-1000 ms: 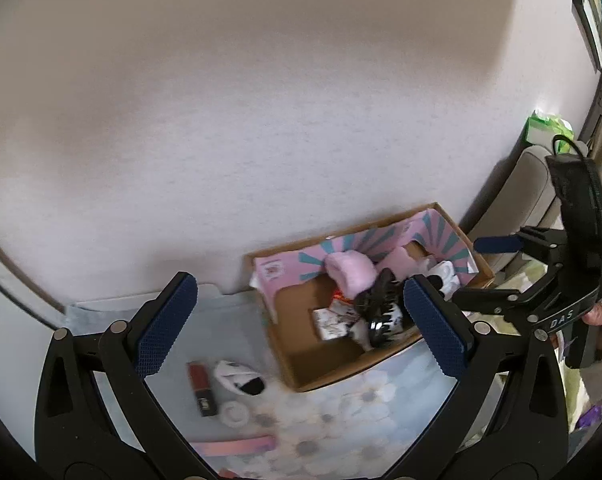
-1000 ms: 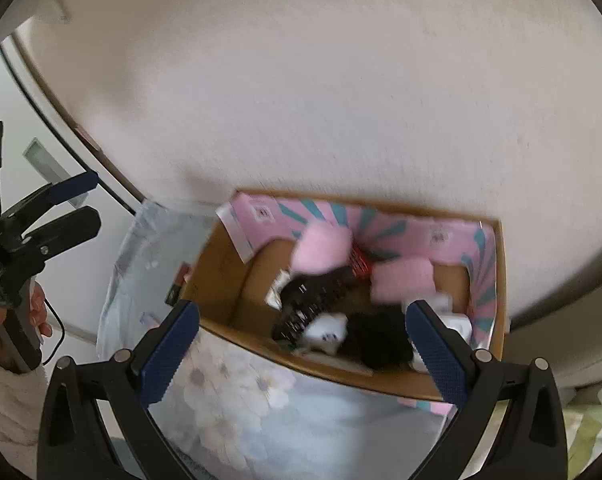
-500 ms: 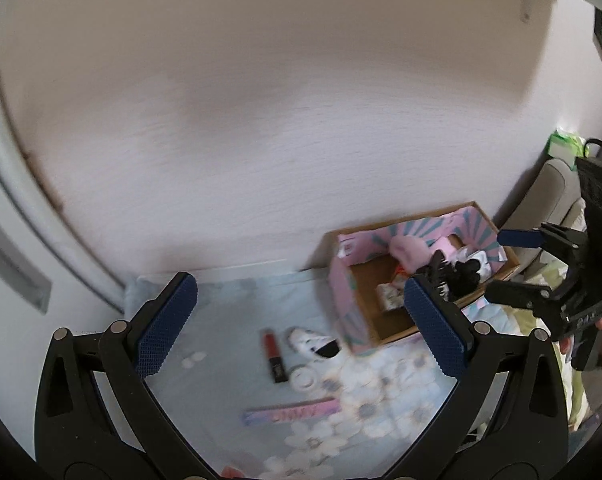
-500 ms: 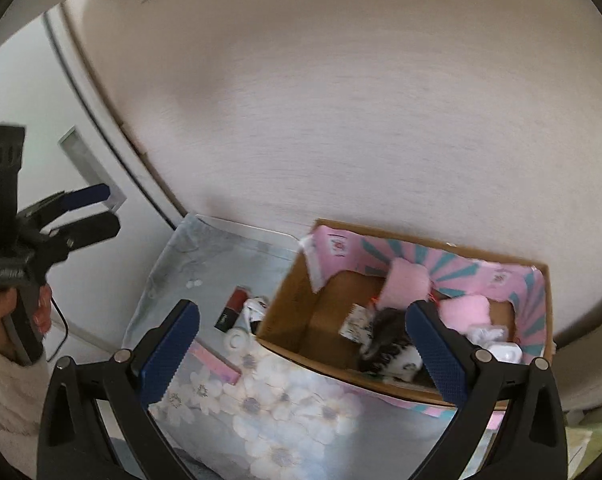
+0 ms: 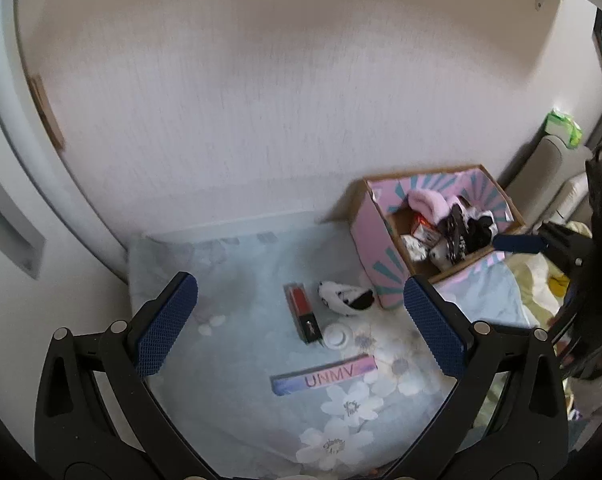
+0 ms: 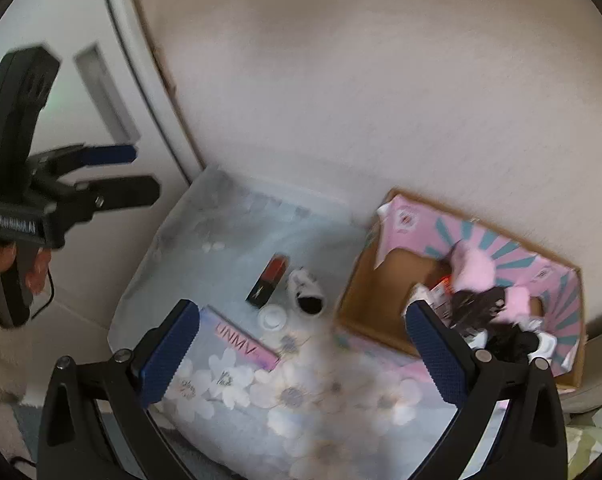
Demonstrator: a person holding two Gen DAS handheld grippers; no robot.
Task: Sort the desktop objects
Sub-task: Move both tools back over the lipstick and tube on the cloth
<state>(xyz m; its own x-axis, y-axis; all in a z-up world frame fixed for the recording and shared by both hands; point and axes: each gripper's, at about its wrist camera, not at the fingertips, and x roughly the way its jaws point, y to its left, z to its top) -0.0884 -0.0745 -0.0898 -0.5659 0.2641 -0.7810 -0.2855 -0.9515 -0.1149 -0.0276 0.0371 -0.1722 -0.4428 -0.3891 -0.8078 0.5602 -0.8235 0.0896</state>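
Red-and-black lipstick box lies ahead of your gaping, empty left gripper, seemingly lengthwise between its fingers; your right gripper, likewise empty and agape, sits farther.

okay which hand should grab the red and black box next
Probably left. The left gripper is open and frames the red-black box; the right gripper is open too, but sits nearer the carton.

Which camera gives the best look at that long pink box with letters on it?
The left wrist view: the long pink box lies unobstructed, lettering "UNMV" upright and sharp. In the right wrist view the box appears blurrier, lettering upside down, one end hidden behind a blue gripper finger.
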